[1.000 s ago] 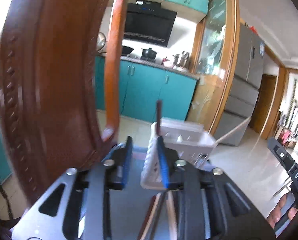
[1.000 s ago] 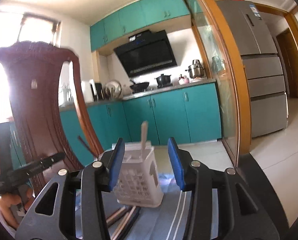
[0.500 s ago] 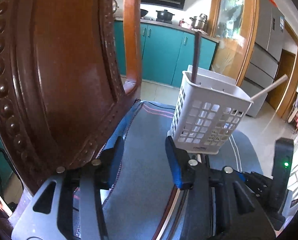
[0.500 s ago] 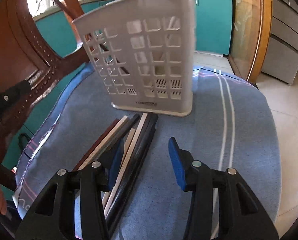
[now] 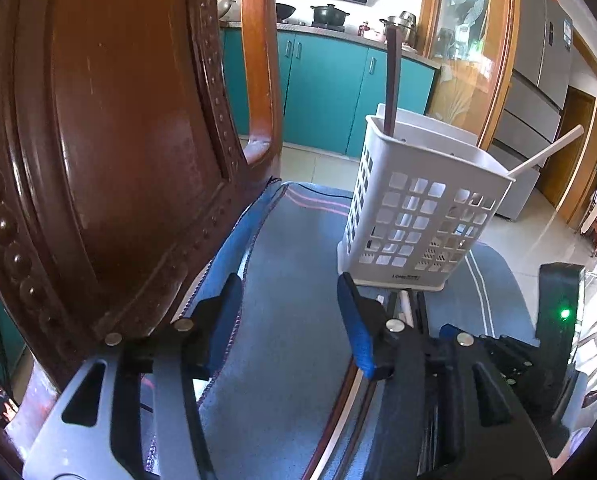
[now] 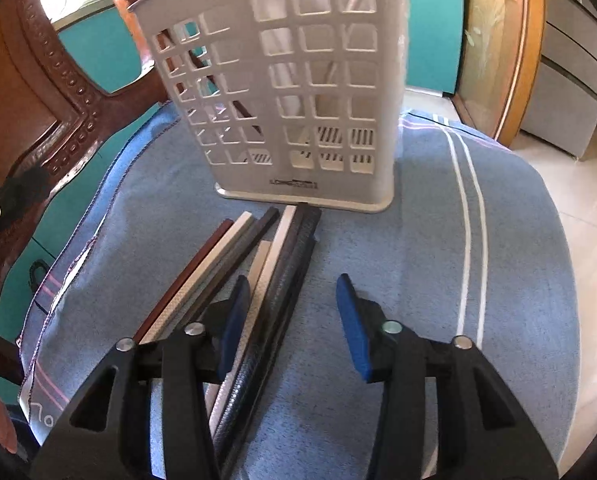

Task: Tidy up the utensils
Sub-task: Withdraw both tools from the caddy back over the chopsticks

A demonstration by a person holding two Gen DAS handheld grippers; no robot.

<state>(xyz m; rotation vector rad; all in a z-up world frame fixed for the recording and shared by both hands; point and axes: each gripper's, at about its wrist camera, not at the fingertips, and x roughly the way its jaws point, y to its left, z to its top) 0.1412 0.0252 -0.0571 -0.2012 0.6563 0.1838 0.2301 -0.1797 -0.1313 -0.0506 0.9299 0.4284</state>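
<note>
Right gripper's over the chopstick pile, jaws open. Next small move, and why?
Probably shift the right gripper slightly left and lower it so one chopstick from the loose bundle sits between the jaws, then close. Both grippers are open and hold nothing, the bundle lies on the blue cloth partly under the left finger, and the white basket already holds two sticks.

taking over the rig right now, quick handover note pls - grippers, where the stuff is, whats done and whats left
Left gripper: open, empty, low over the blue cloth.
Right gripper: open, empty, just above the loose chopsticks.
White basket stands upright on the cloth, beyond the pile.
Done: a dark chopstick and a pale one stand in the basket.
Left: the rest of the chopsticks lie bundled in front of the basket; likely next, the right gripper closes on one.
</note>
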